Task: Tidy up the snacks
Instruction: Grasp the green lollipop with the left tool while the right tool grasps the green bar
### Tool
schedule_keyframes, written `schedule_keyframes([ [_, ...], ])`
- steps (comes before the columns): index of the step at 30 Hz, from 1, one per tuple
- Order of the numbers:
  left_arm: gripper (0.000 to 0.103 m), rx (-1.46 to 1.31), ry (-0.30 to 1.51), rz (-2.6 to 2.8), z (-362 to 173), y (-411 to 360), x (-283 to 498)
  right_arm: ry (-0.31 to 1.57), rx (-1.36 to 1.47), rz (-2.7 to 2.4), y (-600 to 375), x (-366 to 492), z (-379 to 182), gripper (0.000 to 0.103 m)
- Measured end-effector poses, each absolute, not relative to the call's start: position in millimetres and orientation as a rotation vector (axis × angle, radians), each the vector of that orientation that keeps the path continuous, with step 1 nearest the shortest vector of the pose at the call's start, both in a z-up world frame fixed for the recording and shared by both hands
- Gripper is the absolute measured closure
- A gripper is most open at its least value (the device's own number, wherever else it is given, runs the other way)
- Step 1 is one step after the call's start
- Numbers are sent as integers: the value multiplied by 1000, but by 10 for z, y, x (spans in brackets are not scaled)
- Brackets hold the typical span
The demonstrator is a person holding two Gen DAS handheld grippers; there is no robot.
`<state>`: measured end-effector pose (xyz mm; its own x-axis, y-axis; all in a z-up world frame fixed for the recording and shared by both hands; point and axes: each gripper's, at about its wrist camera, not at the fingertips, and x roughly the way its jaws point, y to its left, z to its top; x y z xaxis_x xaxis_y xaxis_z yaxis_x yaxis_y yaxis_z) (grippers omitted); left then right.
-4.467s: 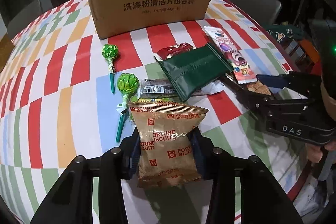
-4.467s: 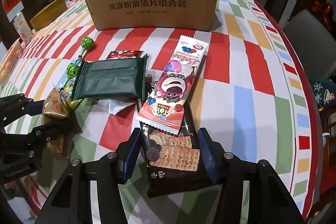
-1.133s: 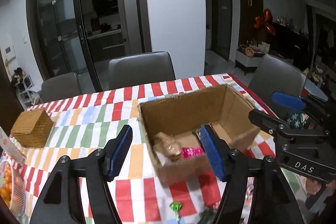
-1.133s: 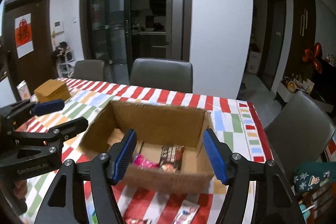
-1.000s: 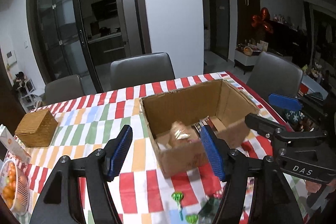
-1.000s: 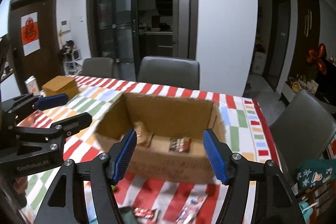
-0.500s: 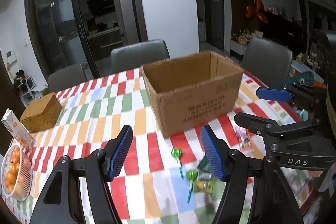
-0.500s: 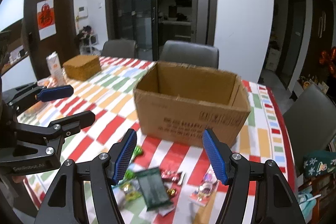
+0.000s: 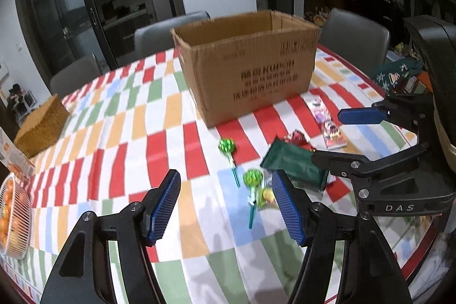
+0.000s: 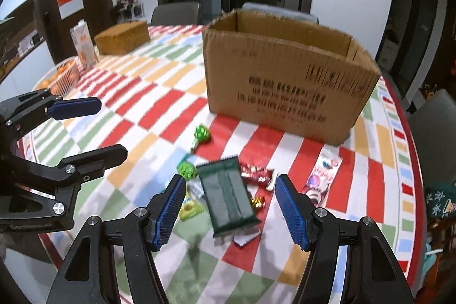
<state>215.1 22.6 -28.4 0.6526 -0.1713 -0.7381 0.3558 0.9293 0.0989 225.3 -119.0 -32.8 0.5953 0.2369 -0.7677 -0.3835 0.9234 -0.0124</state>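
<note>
An open cardboard box (image 9: 250, 67) stands on the checked tablecloth; it also shows in the right wrist view (image 10: 287, 79). Snacks lie in front of it: a dark green packet (image 10: 226, 195), two green lollipops (image 9: 228, 148) (image 9: 252, 180), a red wrapper (image 10: 256, 173), a pink packet (image 10: 323, 175) and a small yellow-green pack (image 10: 191, 208). My left gripper (image 9: 226, 207) is open and empty above the lollipops. My right gripper (image 10: 228, 208) is open and empty above the green packet.
A woven box (image 9: 40, 124) sits at the far left, next to a carton (image 10: 84, 46) and a wire basket of oranges (image 9: 11, 215). Grey chairs (image 9: 171, 30) stand around the table. The table's red edge (image 10: 413, 161) runs down the right.
Both grippers have dropped lower and come back from over the box toward the snacks on the table. The biscuit bag and cracker pack held 4.5 s ago are gone from the jaws.
</note>
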Motion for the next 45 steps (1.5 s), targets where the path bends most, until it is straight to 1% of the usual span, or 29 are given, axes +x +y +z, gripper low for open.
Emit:
schedule_keyframes([
  [4, 38, 237, 856, -330, -485, 222, 2225, 909, -197, 367, -1187, 2312, -498, 37],
  [9, 42, 227, 906, -355, -723, 200, 2356, 954, -221, 366, -1174, 2403, -676, 37],
  [18, 48, 212, 947, -396, -943, 165, 2532, 1010, -223, 381, -1145, 2546, -885, 41],
  [20, 53, 204, 957, -404, -985, 158, 2584, 1022, -218, 393, -1130, 2577, -918, 42],
  [25, 61, 170, 992, -432, -1091, 130, 2709, 1043, -212, 404, -1101, 2638, -990, 45],
  [28, 62, 152, 999, -447, -1121, 107, 2745, 1052, -196, 407, -1105, 2670, -1018, 47],
  [30, 64, 142, 1002, -458, -1138, 86, 2774, 1060, -178, 416, -1117, 2687, -1037, 50],
  [35, 72, 116, 1018, -479, -1186, 39, 2839, 1063, -150, 422, -1142, 2708, -1051, 58],
  [37, 75, 115, 1015, -479, -1187, 24, 2846, 1062, -146, 422, -1147, 2712, -1053, 59],
  [45, 76, 117, 1000, -457, -1111, 16, 2815, 1039, -128, 403, -1200, 2663, -1006, 59],
])
